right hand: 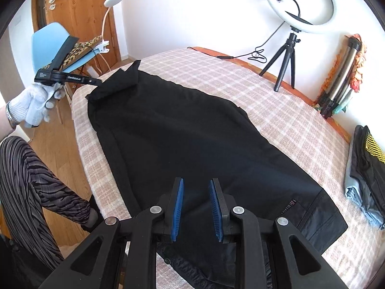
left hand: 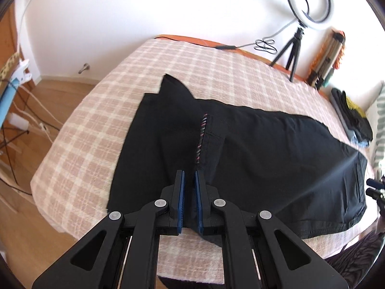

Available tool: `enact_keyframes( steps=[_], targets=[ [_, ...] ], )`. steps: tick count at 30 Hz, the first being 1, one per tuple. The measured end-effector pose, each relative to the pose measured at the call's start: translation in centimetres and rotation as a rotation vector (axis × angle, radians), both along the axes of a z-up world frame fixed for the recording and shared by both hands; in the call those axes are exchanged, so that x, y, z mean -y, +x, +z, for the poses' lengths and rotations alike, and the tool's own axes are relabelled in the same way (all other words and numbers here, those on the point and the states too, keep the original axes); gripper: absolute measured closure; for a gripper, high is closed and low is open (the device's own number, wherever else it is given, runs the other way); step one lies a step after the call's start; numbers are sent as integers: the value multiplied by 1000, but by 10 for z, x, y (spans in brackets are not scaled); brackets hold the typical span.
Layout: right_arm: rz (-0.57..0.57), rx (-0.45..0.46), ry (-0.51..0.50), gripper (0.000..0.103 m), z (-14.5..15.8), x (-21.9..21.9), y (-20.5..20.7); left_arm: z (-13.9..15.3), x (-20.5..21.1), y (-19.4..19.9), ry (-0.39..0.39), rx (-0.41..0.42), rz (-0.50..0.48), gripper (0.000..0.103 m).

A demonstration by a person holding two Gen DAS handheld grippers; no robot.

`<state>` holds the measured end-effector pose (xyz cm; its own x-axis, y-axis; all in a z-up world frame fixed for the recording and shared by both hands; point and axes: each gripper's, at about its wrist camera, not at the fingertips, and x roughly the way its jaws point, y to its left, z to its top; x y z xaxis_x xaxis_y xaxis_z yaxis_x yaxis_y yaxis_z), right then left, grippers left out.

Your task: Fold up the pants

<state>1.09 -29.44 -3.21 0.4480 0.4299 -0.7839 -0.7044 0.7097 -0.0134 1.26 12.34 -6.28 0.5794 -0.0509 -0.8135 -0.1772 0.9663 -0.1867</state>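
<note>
Black pants (right hand: 182,144) lie spread flat across the checked bed (right hand: 276,120). The left claw (left hand: 189,175), jaws narrow, pinches a fold of the pants at 6 o'clock. The right claw (right hand: 196,186) hovers half-open over the fabric, gripping nothing.

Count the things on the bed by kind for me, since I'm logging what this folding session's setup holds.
Black pants spread flat on the pink checked bedspread: 1
White ring light on a black tripod: 1
Stack of folded dark and pale-blue clothes: 1
Total: 3
</note>
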Motion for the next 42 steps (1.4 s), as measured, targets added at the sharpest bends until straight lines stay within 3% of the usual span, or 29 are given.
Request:
enact_keyframes(
  steps=[5, 8, 11, 13, 17, 19, 22, 25, 27, 28, 31, 38, 42],
  targets=[
    [-115, -11, 24, 78, -1, 26, 13, -9, -42, -16, -115, 35, 114, 96],
    [-173, -24, 39, 76, -1, 43, 19, -7, -47, -22, -186, 65, 123, 96],
    [-205, -25, 31, 76, -1, 52, 21, 2, -19, -16, -74, 69, 29, 86],
    [-212, -29, 30, 76, -2, 55, 21, 3, 0, -10, -45, 49, -45, 80],
    [-216, -46, 41, 74, -5, 56, 22, 0, 43, 6, 31, 15, -155, 52],
    [-234, -55, 50, 71, -7, 60, 23, -6, 67, 16, 103, -21, -217, 51],
    [-267, -66, 60, 67, -8, 68, 26, -21, 103, 27, 293, -69, -296, 46],
    [-324, -73, 69, 62, -8, 82, 31, -38, 118, 38, 447, -103, -306, 46],
    [-361, -83, 87, 58, -7, 93, 36, -39, 110, 43, 412, -93, -284, 59],
    [-382, -86, 91, 56, -8, 99, 38, -39, 103, 46, 392, -97, -259, 82],
    [-434, -91, 96, 53, -9, 114, 48, -35, 77, 47, 297, -79, -201, 98],
    [-486, -92, 85, 52, -12, 132, 72, -1, -13, 5, 103, 65, 94, 99],
    [-505, -93, 74, 52, -18, 133, 83, -12, -47, -8, 70, 23, 164, 93]
  ],
)
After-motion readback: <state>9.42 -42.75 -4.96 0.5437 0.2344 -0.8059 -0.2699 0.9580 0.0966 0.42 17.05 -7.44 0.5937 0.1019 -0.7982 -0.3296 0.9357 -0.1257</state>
